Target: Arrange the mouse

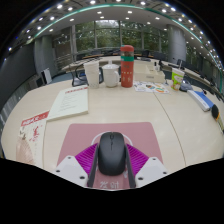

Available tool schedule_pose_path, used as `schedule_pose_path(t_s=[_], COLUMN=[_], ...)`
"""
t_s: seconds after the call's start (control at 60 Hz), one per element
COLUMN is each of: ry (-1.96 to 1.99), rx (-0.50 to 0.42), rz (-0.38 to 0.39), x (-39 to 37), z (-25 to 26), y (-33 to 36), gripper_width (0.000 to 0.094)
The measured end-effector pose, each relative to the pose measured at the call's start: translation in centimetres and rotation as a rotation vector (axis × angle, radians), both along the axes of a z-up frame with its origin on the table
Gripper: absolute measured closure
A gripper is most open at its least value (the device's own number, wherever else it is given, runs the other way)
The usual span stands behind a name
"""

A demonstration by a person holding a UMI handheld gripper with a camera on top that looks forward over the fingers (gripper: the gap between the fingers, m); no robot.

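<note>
pale desk (150,105), black mouse (111,152) between tongs (111,170)

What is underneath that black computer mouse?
The black computer mouse lies on a pink rectangular mouse mat, which rests on the pale table. The gripper fingers stand open either side of it. The mat directly beneath the mouse is covered.

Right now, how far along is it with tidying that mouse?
Done, by the look of it: the black mouse lies on the pink mat. In hand: the gripper has the mouse between its two fingers, close at both sides; whether they press on it, I cannot tell. Left: letting go and pulling back, if that spot is its final place.
</note>
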State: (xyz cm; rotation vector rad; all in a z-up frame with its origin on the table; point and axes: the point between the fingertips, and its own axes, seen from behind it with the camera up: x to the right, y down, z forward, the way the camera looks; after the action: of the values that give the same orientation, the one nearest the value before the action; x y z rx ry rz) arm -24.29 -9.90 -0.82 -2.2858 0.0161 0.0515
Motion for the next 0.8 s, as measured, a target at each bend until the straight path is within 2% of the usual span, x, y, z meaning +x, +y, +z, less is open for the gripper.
schedule_pose_path(t_s=[0.033,0.067,0.117,0.167,0.25,0.433,0.6,0.8], ry=[0.006,0.007,-0.006,-0.02,-0.042,-0.063,-0.061,-0.055], rx=[0.005,0.014,0.029,0.049,0.089,0.111,0.126,0.137], rz=[-0.001,0.002,0.019,0.033,0.042,0.007,0.011,-0.007], x=[0.0,-0.1,-0.2,-0.4,-0.4,0.3,0.2,1.2], z=[0.6,1.4,3.2,5.3,9.7,17.3,20.6,22.2], y=[-0.4,-1.0,-2.1,-3.5,-6.9,-16.6,-23.9,-29.7], gripper_width=[0.0396,0.0288,0.0062,0.0089,0.0073,0.0074,0.0073,0.0076])
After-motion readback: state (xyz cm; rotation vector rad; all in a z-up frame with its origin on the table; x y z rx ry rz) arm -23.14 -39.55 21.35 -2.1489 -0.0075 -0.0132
